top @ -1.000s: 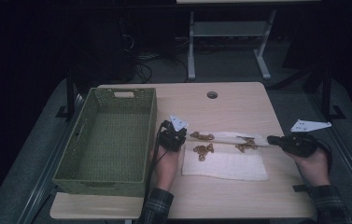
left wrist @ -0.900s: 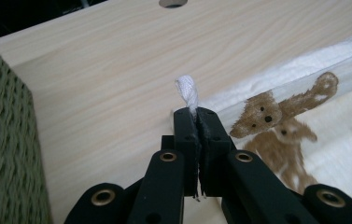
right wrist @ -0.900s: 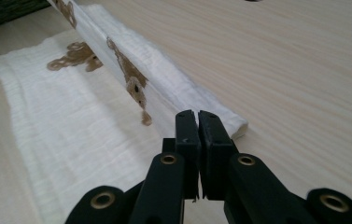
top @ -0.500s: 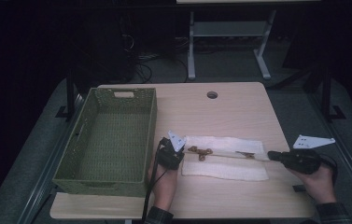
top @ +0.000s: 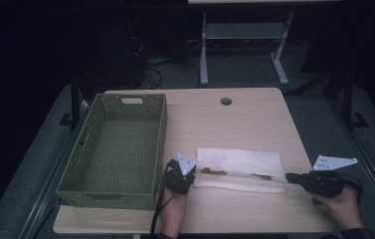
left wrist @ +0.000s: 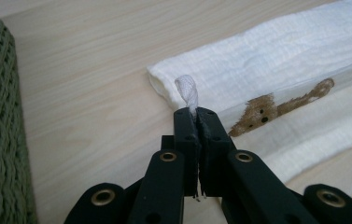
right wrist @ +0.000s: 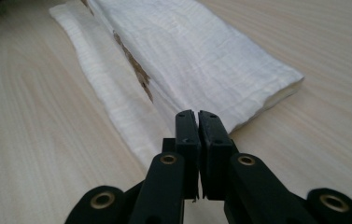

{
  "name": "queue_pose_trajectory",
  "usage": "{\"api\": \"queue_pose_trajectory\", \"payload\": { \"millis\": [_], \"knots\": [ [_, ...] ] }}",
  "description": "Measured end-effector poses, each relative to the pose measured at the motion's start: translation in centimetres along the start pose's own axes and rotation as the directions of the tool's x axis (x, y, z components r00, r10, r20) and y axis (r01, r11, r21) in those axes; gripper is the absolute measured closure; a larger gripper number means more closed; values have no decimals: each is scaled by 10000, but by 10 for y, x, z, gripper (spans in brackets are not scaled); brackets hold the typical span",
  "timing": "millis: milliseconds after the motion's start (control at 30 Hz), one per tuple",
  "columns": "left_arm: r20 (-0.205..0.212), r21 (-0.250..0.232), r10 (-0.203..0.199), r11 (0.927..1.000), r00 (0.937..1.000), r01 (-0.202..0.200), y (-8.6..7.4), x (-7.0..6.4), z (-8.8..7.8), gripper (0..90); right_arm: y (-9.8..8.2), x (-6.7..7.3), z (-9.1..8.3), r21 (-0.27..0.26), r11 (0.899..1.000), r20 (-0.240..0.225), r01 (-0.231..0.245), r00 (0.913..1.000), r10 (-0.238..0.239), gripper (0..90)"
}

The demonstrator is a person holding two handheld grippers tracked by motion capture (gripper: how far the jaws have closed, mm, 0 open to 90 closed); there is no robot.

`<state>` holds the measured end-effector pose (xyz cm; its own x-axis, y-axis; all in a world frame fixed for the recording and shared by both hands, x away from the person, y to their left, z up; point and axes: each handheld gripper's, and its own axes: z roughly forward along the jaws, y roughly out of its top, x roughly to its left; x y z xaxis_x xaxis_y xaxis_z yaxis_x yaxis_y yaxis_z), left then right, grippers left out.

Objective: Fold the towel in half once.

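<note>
Cloth (top: 238, 169) stretched between tongs; right pinch unclear.

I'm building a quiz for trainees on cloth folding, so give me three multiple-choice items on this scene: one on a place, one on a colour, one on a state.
1. Where does the woven basket stand relative to the white folded cloth with brown bear prints?
A. On the left gripper's side of it
B. On the right gripper's side of it
C. On top of it

2. What colour is the basket?
A. Red
B. Green
C. White

3. How is the left gripper set?
A. Wide open above the cloth
B. Shut on a corner of the cloth
C. Lying inside the basket

Answers: 1 A, the high view shows the basket beside the cloth's left end. 2 B, its weave is green. 3 B, a twist of white fabric sticks out between its closed fingers.
</note>
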<state>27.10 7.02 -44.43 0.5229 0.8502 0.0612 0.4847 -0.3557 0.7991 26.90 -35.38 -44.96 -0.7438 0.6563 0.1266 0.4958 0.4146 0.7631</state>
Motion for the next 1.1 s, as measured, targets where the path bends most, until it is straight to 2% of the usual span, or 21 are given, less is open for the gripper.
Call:
{"api": "queue_pose_trajectory", "payload": {
  "millis": [33,133,167,233,300,367,433,633,767,933,1100],
  "knots": [
    [17,167,7,9999,10000,-7,-3,-1,-1,872,-2,3,1,136,9999,-86,-14,10000,15,871],
    [61,178,-66,9998,10000,65,-6,-2,-1,866,-5,4,2,270,9996,-189,-45,9998,50,870],
    [154,197,-115,9997,9998,112,-8,-2,-1,856,-7,4,5,480,9988,-311,-119,9994,134,858],
    [146,107,-143,9998,9998,141,-8,-3,-4,788,-8,5,5,599,9982,-379,-82,9992,105,809],
    [321,-64,-199,9998,9993,201,-5,-3,-9,743,-7,5,2,363,9993,-540,-103,9985,122,759],
    [377,-95,-112,9999,9992,115,-1,-3,-10,716,-4,5,-3,48,9999,-594,-116,9982,119,749],
    [535,4,-39,10000,9986,39,3,-1,-8,700,-1,4,-4,-45,9998,-528,-178,9985,175,749],
    [799,296,282,9991,9964,-307,20,3,16,646,11,-10,6,21,9997,5,-239,9997,239,727],
    [878,405,327,9985,9956,-364,34,12,32,633,22,-23,15,78,9995,473,-305,9984,301,706],
    [743,617,363,9973,9966,-409,51,25,54,620,35,-46,28,82,9980,925,-623,9938,612,701],
    [627,818,315,9960,9975,-366,60,37,72,615,43,-64,45,157,9953,975,-955,9908,935,702]
  ]
}}
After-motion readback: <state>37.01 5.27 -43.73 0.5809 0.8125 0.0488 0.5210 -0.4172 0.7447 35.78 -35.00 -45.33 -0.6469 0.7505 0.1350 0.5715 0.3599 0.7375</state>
